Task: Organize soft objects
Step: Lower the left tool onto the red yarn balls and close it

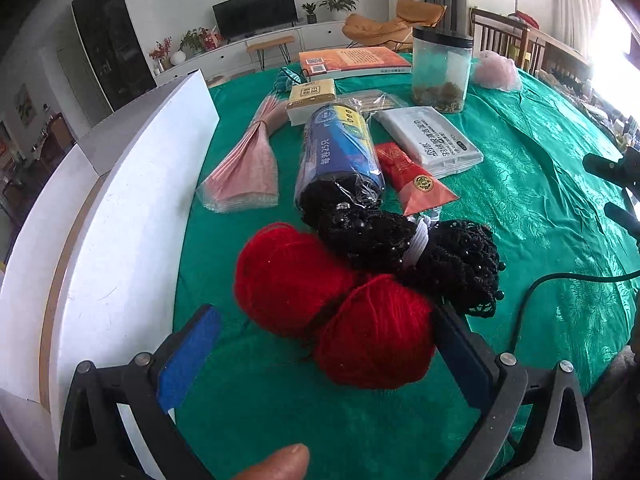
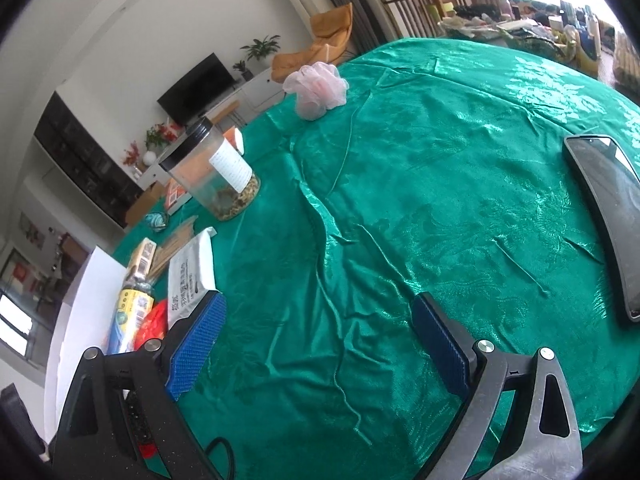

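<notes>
Two joined balls of red yarn (image 1: pixel 336 308) lie on the green tablecloth (image 1: pixel 540 200) in the left wrist view. My left gripper (image 1: pixel 326 312) stands open around them; its right finger touches the nearer ball and its left finger is clear of them. A black beaded mesh bundle (image 1: pixel 420 256) rests against the yarn's far side. A pink mesh bath pouf (image 2: pixel 318 86) sits far off on the cloth. My right gripper (image 2: pixel 320 308) is open over bare green cloth (image 2: pixel 400 200), nothing between its blue pads (image 2: pixel 196 344).
A white box (image 1: pixel 120 220) stands at the left. Beyond the yarn lie a blue roll of bags (image 1: pixel 340 152), pink packaged fabric (image 1: pixel 248 168), a red pouch (image 1: pixel 412 180), a grey packet (image 1: pixel 432 140), a clear jar (image 1: pixel 440 72) and a book (image 1: pixel 352 62). A phone (image 2: pixel 612 220) lies at the right.
</notes>
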The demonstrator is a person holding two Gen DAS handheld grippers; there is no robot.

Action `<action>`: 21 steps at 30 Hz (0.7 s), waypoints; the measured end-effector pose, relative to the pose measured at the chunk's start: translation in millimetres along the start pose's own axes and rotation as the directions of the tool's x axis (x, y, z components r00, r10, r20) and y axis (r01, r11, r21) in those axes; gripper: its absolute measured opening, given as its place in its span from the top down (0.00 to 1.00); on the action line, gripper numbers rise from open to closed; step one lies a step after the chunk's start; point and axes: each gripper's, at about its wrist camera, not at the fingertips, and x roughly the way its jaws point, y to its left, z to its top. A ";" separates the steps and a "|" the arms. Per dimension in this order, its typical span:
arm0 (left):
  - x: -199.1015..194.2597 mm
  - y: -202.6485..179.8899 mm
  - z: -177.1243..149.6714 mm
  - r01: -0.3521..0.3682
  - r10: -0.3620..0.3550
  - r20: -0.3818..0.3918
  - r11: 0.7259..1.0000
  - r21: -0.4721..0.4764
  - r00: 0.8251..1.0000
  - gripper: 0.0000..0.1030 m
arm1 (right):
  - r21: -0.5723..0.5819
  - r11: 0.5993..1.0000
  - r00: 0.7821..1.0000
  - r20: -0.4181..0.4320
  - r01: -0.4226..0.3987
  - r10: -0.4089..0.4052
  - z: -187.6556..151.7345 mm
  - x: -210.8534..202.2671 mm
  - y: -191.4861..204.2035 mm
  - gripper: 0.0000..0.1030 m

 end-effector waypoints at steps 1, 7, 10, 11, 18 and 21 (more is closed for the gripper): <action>-4.8 4.3 -0.5 -0.006 0.006 0.001 1.000 0.010 1.000 0.00 | 0.000 1.000 1.000 -0.006 -0.001 0.001 0.0 1.5 0.0 0.07; -12.2 17.1 -0.2 0.066 -0.067 -0.019 0.996 -0.068 0.998 0.00 | -0.006 1.000 1.000 -0.009 -0.003 0.003 0.4 2.3 0.6 0.07; 4.1 18.3 -2.3 0.099 -0.112 -0.083 0.984 -0.149 0.990 0.00 | 0.000 1.000 1.000 -0.003 -0.002 0.002 0.7 1.1 -1.5 0.07; 8.9 18.8 -4.1 0.102 -0.119 -0.092 0.981 -0.168 0.989 0.00 | 0.002 1.000 1.000 -0.001 -0.001 0.001 0.6 0.7 -2.0 0.07; 30.5 28.3 -8.3 0.140 -0.179 -0.168 0.965 -0.220 0.969 0.00 | 0.004 1.000 1.000 0.003 -0.003 0.003 0.9 -0.5 -2.8 0.07; 33.3 23.1 -2.5 0.104 -0.130 -0.205 0.986 -0.132 0.970 0.00 | 0.007 1.000 1.000 0.001 -0.005 0.005 1.3 -0.7 -3.5 0.07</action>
